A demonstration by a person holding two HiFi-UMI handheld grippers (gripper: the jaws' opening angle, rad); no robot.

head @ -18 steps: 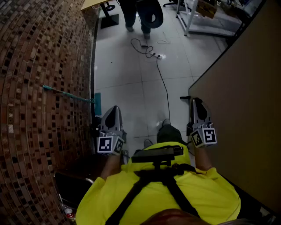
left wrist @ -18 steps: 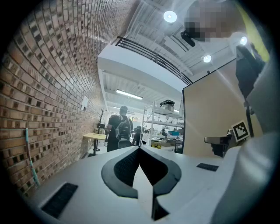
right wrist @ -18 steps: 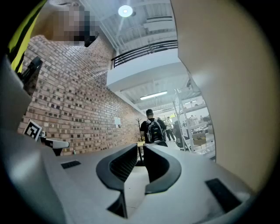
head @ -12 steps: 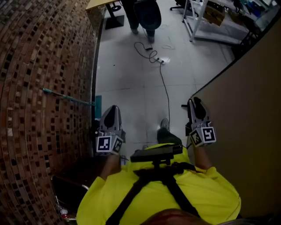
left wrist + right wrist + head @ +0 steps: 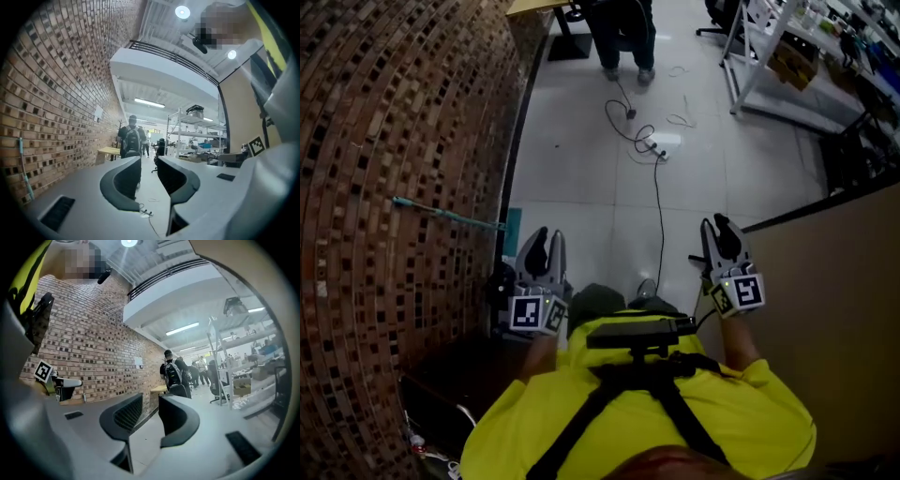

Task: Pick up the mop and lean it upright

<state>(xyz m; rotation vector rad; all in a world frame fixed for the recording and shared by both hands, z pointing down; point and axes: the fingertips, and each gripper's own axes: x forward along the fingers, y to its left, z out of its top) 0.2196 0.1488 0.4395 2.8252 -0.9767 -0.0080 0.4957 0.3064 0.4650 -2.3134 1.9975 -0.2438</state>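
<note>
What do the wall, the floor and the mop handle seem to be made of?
Wall: brick, matte and rough; red-brown and dark blocks sit in mortar lines.
Floor: probably glazed tile, pale grey and glossy; thin joints and light reflections show.
Mop handle: thin teal pole, painted metal or plastic; too small to tell.

Pale tiled floor [image 5: 581,178], glossy. A black cable [image 5: 659,225] runs from centre toward 12 o'clock and ends in loose loops at a white power strip [image 5: 666,144]. A person [image 5: 623,37] stands at 12 o'clock. Metal rack [image 5: 750,66] legs stand at 1 o'clock. At 9 o'clock the teal mop [image 5: 450,215] has its head on the floor and its handle against the brick wall [image 5: 394,112].
</note>
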